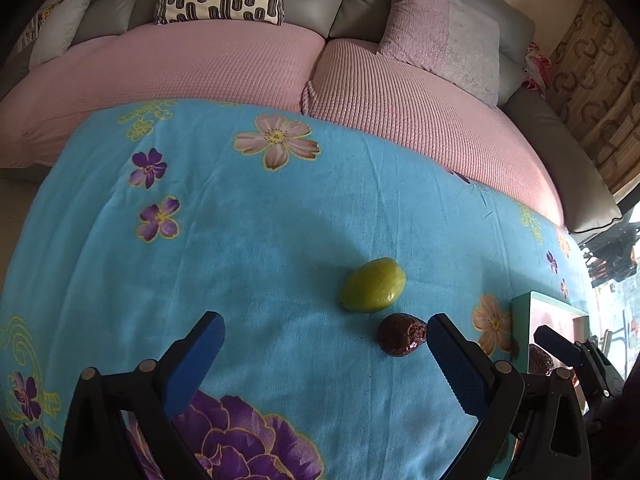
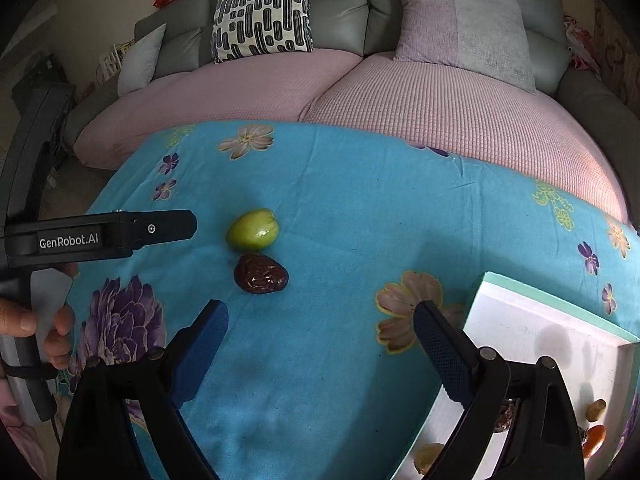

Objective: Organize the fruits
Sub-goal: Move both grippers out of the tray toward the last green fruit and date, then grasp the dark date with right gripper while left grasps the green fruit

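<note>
A blue flowered cloth (image 2: 340,208) covers the table and fills the middle of both views, giving the fruits a soft bed that stops them rolling. At the lower right of the right wrist view sits a white tray (image 2: 532,320) with a green rim, apparently the collecting place, since small orange and brown fruits already lie in it. The left gripper (image 1: 324,334) and right gripper (image 2: 320,318) both hang with jaws spread wide, holding nothing. A green fruit (image 2: 253,229) and a wrinkled dark red fruit (image 2: 261,273) lie just beside each other at centre, well apart from the tray, likely awaiting pickup.
</note>
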Demonstrator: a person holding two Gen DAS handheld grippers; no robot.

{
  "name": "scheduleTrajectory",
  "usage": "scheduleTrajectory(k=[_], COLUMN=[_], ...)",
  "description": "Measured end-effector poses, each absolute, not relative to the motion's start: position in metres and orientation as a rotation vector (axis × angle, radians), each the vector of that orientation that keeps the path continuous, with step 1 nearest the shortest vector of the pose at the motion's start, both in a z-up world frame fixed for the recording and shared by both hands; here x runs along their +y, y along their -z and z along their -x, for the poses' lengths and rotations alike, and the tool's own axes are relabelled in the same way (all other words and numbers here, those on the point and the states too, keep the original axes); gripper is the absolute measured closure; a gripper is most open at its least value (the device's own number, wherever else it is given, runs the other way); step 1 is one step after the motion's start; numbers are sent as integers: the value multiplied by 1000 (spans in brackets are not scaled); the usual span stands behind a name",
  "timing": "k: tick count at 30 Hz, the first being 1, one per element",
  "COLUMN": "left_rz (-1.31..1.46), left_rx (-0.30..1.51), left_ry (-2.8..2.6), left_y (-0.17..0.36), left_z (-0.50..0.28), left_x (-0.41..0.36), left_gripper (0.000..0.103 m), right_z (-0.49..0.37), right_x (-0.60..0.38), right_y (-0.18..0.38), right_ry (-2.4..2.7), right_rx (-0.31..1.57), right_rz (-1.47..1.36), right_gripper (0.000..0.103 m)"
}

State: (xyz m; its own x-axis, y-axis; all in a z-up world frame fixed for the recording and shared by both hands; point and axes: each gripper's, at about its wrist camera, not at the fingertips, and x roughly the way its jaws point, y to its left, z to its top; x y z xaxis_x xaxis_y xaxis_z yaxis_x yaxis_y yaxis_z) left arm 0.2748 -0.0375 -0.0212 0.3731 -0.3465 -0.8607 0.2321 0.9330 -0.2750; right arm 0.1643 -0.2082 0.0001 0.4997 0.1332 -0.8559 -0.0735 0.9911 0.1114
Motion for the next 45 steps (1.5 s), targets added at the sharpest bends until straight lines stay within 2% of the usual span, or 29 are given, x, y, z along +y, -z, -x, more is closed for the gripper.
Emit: scheduleTrajectory(k=[2, 4, 11, 13, 17, 19, 21, 23, 24, 36, 45], left_rz=[123, 134, 160, 180, 187, 199, 209, 233, 258, 307, 351], left_rx=[1150, 1168, 1209, 1226, 1246, 1254, 1259, 1260, 1264, 1232, 1102], left_ry=[395, 411, 470, 484, 501, 512, 526, 553, 575, 384, 329], left_y=[24, 26, 41, 47, 59, 64, 68, 70, 70, 60, 24], left_z=[-285, -293, -311, -315, -318, -319, -320, -321, -321, -306, -230], left_x=[-39, -42, -60, -63, -67, -68, -70, -70, -69, -38, -17], left_gripper=[2, 3, 11, 15, 22, 30, 36, 45, 53, 54, 54], right_z=[-177, -189, -208, -209, -214, -215, -217, -217, -217, -190, -126], right_x=[-201, -194, -181, -179, -180, -181, -182, -183, -184, -213, -234], right_y=[9, 19, 43, 46, 52, 55, 57, 57, 56, 43, -7], right_ry=[-151, -172, -220, -230, -240, -252, -266, -290, -295, -175, -37], right_rx=[1066, 1096, 1141, 1139, 1143, 1147, 1142, 1133, 1131, 1127, 1020], right_rz=[-64, -70, -110, -116, -133, -141, -157, -175, -185, -205, -170], right_gripper=[10, 16, 17, 28, 31, 41, 42, 53, 56, 56, 56])
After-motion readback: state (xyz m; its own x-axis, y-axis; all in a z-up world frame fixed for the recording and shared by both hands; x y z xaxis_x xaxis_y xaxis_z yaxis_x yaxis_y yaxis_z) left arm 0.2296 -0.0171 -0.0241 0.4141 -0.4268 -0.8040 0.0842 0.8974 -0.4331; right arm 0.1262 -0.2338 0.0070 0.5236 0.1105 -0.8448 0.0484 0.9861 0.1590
